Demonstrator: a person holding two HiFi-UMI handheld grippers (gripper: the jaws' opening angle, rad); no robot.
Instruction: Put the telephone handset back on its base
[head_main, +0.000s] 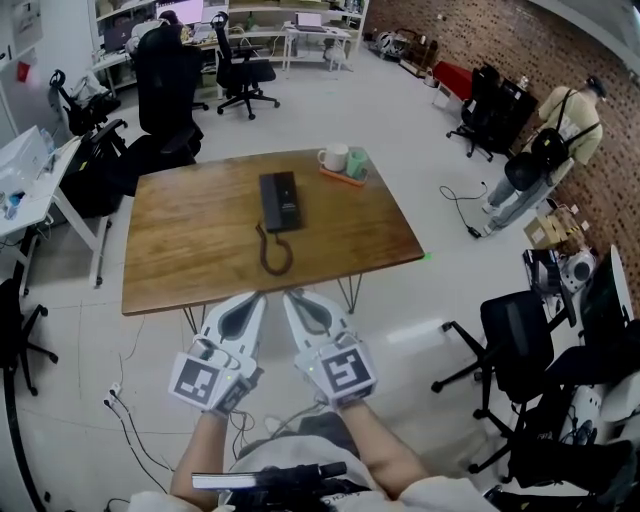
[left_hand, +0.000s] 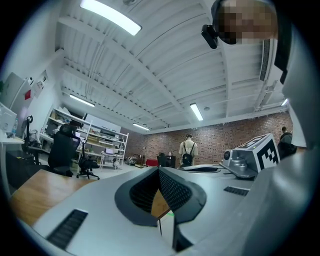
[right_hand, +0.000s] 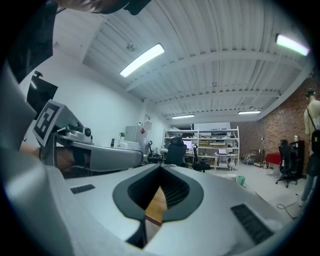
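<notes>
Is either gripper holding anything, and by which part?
Nothing is held. Left gripper and right gripper are shut and empty; the telephone lies on the table.

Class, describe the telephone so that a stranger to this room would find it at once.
Find the brown wooden table in the open floor. Near its middle lies a flat black rectangular telephone. Unlike the white mug and green cup at the far edge, it trails a looped dark cord.
</notes>
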